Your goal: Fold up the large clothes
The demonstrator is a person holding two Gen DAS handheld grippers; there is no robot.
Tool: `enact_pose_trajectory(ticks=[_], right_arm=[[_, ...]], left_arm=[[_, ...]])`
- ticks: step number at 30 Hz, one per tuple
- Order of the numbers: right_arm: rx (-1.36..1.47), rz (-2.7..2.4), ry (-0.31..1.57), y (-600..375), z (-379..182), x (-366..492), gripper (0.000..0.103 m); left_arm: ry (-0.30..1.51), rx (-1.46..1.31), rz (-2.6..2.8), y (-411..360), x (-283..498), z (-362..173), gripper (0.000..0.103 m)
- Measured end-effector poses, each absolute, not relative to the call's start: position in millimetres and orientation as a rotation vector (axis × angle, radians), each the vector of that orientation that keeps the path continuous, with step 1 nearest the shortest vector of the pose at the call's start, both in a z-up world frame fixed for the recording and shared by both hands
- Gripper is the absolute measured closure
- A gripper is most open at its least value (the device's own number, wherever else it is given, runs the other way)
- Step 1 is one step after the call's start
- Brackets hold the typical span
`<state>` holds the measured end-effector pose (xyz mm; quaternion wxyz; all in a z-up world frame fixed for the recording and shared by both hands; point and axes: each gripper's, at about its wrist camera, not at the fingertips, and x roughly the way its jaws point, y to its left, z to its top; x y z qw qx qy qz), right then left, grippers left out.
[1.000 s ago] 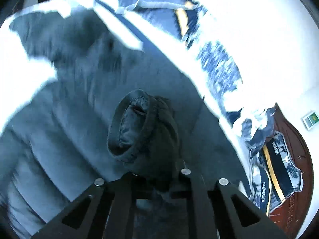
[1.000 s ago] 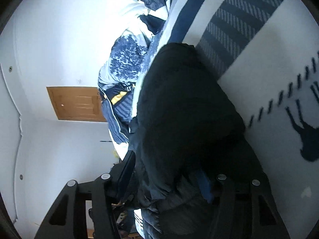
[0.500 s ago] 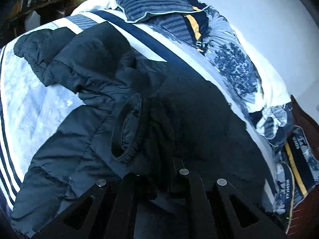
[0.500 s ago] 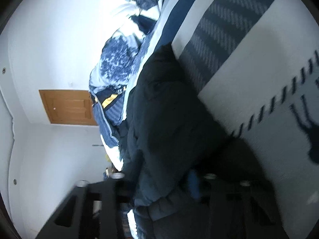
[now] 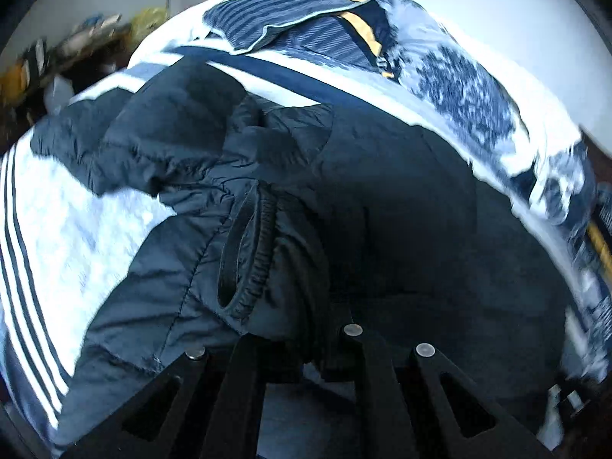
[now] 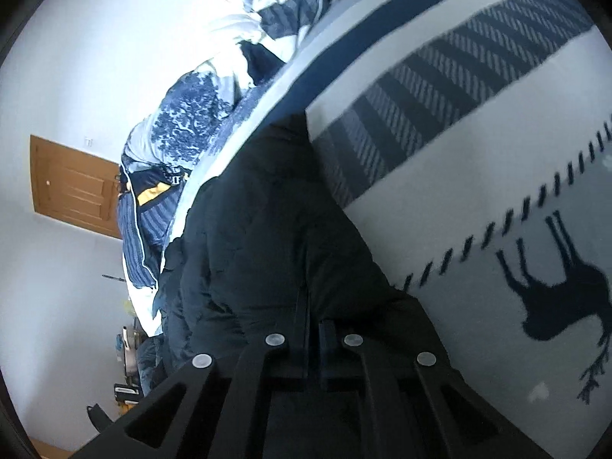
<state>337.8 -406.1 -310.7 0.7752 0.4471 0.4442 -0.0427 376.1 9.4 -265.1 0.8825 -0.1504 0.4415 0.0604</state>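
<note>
1. Since the earlier frames, the sleeve cuff (image 5: 248, 260) has risen off the jacket body and the right wrist camera has swung so that more of the bedspread's grey band shows; the right jaws, apart a second ago, now stand nearly together.
2. A dark navy puffer jacket (image 5: 382, 199) lies spread on the bed, its long axis running from the near lower left of the left wrist view toward the pillows at the far upper right.
3. One sleeve (image 5: 126, 141) stretches out to the left across the white bedspread (image 5: 57, 229), pointing away from the jacket body.
4. The other sleeve ends in the elastic-ribbed cuff, whose opening faces left and which stands upright just ahead of the left gripper (image 5: 302, 348).
5. That gripper's jaws are clamped on the sleeve fabric right behind the cuff.
6. In the right wrist view the jacket (image 6: 267, 229) fills the middle, its edge meeting the striped grey band of the bedspread (image 6: 440, 114).
7. The right gripper (image 6: 311, 329) presses its jaws together on a fold of jacket, with only a thin gap between them.
8. A dark deer figure (image 6: 554, 298) is printed on the bedspread to the right.
9. Blue-and-white patterned bedding (image 5: 470, 88) and a striped pillow (image 5: 275, 19) are heaped beyond the jacket.
10. A wooden door (image 6: 72, 187) stands in the white wall behind.
</note>
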Motion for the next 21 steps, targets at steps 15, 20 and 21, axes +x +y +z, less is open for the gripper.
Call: enact_pose_trajectory(ticks=[15, 20, 21], right_arm=[[1.005, -0.036, 1.019, -407, -317, 331, 0.068], [0.868, 0.001, 0.966, -380, -273, 295, 0.021], [0.861, 0.022, 0.960, -372, -263, 281, 0.021]], left_arm=[[0.906, -0.213, 0.194, 36, 306, -252, 0.035], [0.899, -0.280, 0.148, 67, 244, -235, 0.035], [0.889, -0.292, 0.139, 73, 229, -231, 0.035]])
